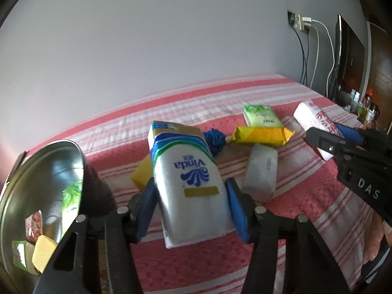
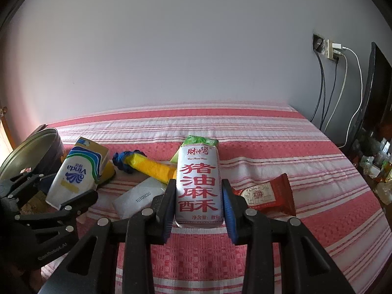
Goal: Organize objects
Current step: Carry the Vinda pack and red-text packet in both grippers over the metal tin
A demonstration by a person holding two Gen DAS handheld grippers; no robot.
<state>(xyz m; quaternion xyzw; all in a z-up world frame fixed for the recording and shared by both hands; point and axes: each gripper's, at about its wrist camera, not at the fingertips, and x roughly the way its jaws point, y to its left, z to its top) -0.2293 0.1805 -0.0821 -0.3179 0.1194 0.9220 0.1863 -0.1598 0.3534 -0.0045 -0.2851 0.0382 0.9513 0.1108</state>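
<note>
My left gripper has the Vinda tissue pack between its blue pads. Both pads lie against the pack's lower sides, so I read it as gripped, with the jaws partly open around its width. The pack runs straight out ahead of the fingers, its far end tilted up. Left of the left finger sits a round metal tin, with small packets inside. Beyond the fingertips, to the right, lie a white pouch and a yellow wrapped bar.

My right gripper is clamped on the white snack pack with red characters, narrow jaws pressing both long sides. The pack points forward between the fingers. Just right of the right finger a red snack packet lies on the striped bedcover.
</note>
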